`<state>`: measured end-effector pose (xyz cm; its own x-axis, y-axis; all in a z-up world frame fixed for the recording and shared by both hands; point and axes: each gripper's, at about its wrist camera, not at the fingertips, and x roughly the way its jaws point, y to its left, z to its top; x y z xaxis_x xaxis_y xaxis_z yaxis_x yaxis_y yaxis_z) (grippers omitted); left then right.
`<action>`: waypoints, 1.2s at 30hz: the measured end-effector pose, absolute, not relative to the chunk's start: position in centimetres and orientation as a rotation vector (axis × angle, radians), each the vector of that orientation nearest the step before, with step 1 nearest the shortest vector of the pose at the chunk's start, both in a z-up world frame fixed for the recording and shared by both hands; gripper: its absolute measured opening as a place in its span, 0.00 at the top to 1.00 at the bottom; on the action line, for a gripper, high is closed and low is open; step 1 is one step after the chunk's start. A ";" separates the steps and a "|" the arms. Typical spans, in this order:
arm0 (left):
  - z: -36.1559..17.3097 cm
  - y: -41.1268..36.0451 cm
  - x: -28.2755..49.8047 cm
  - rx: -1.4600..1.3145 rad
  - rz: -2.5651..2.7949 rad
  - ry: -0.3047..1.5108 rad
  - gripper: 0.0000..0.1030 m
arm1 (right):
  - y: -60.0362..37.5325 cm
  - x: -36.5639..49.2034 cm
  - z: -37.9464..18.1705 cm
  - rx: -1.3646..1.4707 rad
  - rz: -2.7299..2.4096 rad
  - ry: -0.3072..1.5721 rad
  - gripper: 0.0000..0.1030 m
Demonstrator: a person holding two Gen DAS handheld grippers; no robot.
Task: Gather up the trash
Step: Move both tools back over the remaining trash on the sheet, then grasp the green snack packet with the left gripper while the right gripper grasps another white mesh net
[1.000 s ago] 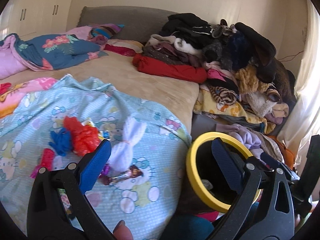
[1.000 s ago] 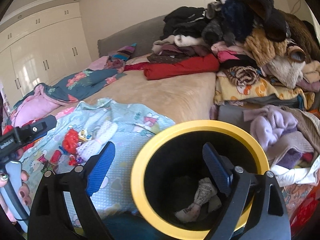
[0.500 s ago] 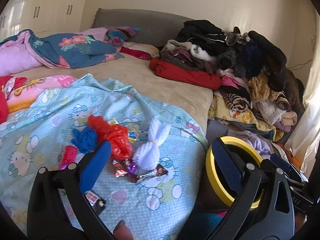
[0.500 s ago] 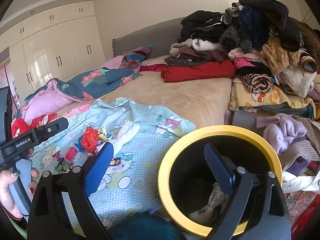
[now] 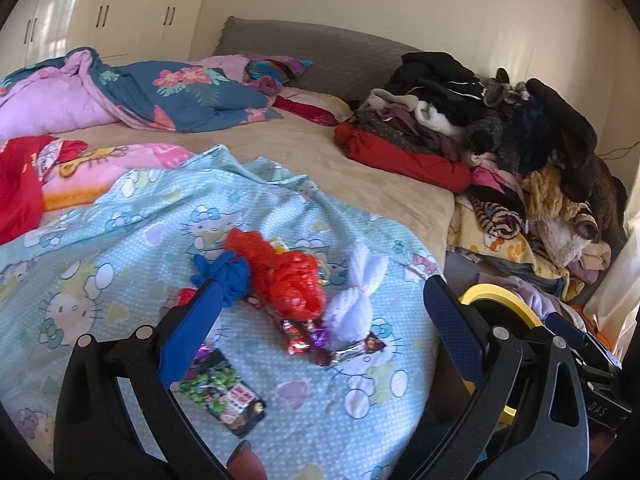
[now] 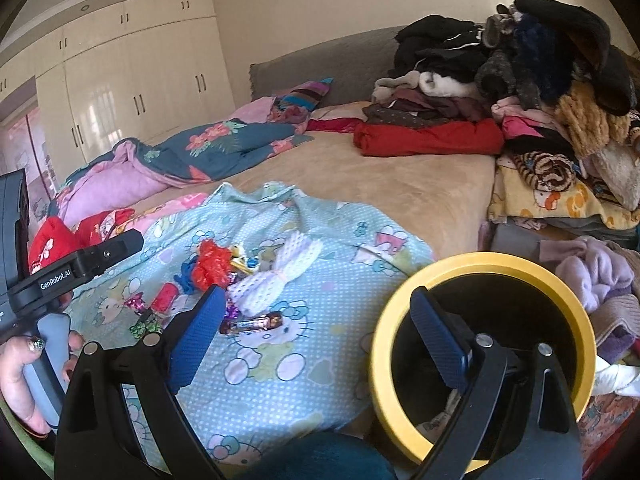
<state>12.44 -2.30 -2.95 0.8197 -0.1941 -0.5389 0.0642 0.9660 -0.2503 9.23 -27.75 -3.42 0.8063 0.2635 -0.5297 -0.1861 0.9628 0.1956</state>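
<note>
This is a lived-in home bedroom: a wide bed (image 5: 340, 168) with a grey padded headboard (image 5: 320, 56), a Hello Kitty sheet (image 5: 120, 248) and floral duvet (image 5: 180, 96), a heap of folded clothes (image 6: 520, 92), and cream built-in wardrobes (image 6: 132, 92) along the wall.

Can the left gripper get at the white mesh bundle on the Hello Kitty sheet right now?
Probably yes. The left gripper is open and empty, and the white mesh bundle lies ahead between its fingers, on top of the pile; only the red plastic bag touches its side.
</note>
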 end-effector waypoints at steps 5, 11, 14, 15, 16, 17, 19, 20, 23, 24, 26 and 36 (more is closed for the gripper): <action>-3.1 -0.3 12.3 -0.245 -0.104 0.593 0.10 | -25.8 10.3 -3.7 0.123 0.273 0.609 0.12; -3.2 2.7 12.4 -0.284 -0.051 0.589 0.10 | -23.7 11.2 -4.1 0.101 0.309 0.627 0.12; -3.5 4.0 12.4 -0.303 -0.028 0.593 0.10 | -22.9 11.6 -4.5 0.091 0.319 0.640 0.12; -3.6 4.4 12.4 -0.312 -0.021 0.595 0.10 | -22.6 11.8 -4.6 0.088 0.322 0.647 0.12; -3.7 4.9 12.4 -0.321 -0.012 0.599 0.10 | -22.4 12.0 -4.8 0.086 0.324 0.652 0.12; -3.9 5.3 12.3 -0.329 -0.008 0.604 0.10 | -22.2 12.2 -4.9 0.085 0.323 0.660 0.12; -4.4 6.0 12.3 -0.341 0.000 0.616 0.10 | -22.1 12.7 -5.2 0.093 0.323 0.675 0.12; -4.7 6.2 12.3 -0.341 0.004 0.623 0.10 | -22.0 13.0 -5.4 0.099 0.322 0.683 0.12; -5.8 6.7 12.1 -0.337 0.007 0.651 0.10 | -21.6 14.0 -6.1 0.107 0.314 0.710 0.12; -6.3 6.9 12.1 -0.342 0.007 0.665 0.10 | -21.6 14.4 -6.3 0.113 0.313 0.720 0.12; -7.4 7.3 12.0 -0.368 0.002 0.693 0.10 | -21.3 15.2 -6.9 0.110 0.302 0.735 0.12; -11.3 6.2 10.9 -0.354 -0.068 0.797 0.21 | -19.6 19.5 -10.0 0.129 0.305 0.850 0.13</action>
<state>10.89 6.16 -11.30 0.7002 -0.1920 -0.6877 -0.0725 0.9391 -0.3360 19.45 -19.60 -10.04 0.6197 0.3154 -0.7187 -0.2133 0.9489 0.2325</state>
